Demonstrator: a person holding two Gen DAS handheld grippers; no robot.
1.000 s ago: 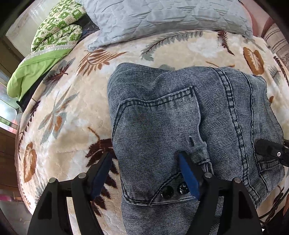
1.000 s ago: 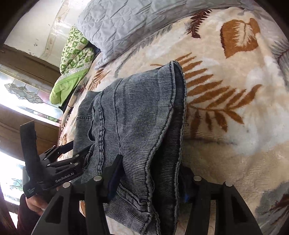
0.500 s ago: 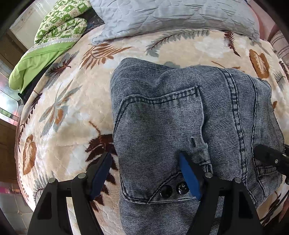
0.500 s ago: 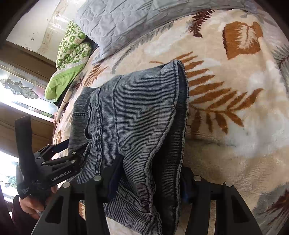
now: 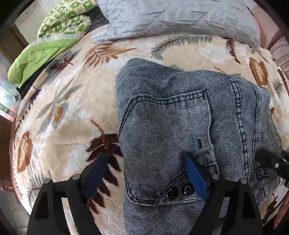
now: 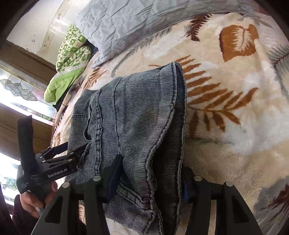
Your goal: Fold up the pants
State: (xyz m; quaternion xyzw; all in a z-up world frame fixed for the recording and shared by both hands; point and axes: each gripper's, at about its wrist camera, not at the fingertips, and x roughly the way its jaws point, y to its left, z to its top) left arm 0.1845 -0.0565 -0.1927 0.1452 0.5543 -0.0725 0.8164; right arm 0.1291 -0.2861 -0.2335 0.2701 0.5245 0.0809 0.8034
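Fingers of the left gripper (image 5: 144,173) stand wide apart, blue pads facing each other. One finger hangs over the leaf-patterned blanket (image 5: 59,126); the other rests against the waistband side of the pants (image 5: 171,126), near two dark snap buttons (image 5: 178,189). Nothing is pinched between them.

Moving right, the pants lie as a folded grey-blue denim bundle in the middle of the bed, back pocket (image 5: 162,137) facing up, with a thick seam running down the right half. Beyond the bundle sit a pale grey quilted pillow (image 5: 180,16) and, far left, a green patterned cloth (image 5: 59,23).

Further right, the right gripper (image 6: 150,180) straddles the stacked hem edges at the bundle's right side. Its fingers are spread with several denim layers between them; whether they are actually pinching the cloth cannot be told.

Risk, as a judgement: the layers are thick and uneven, so a grip may catch only the top layers and leave the lower ones behind, opening the fold. With the left gripper holding nothing, any pull from the right could drag the whole bundle across the plush blanket and skew it.
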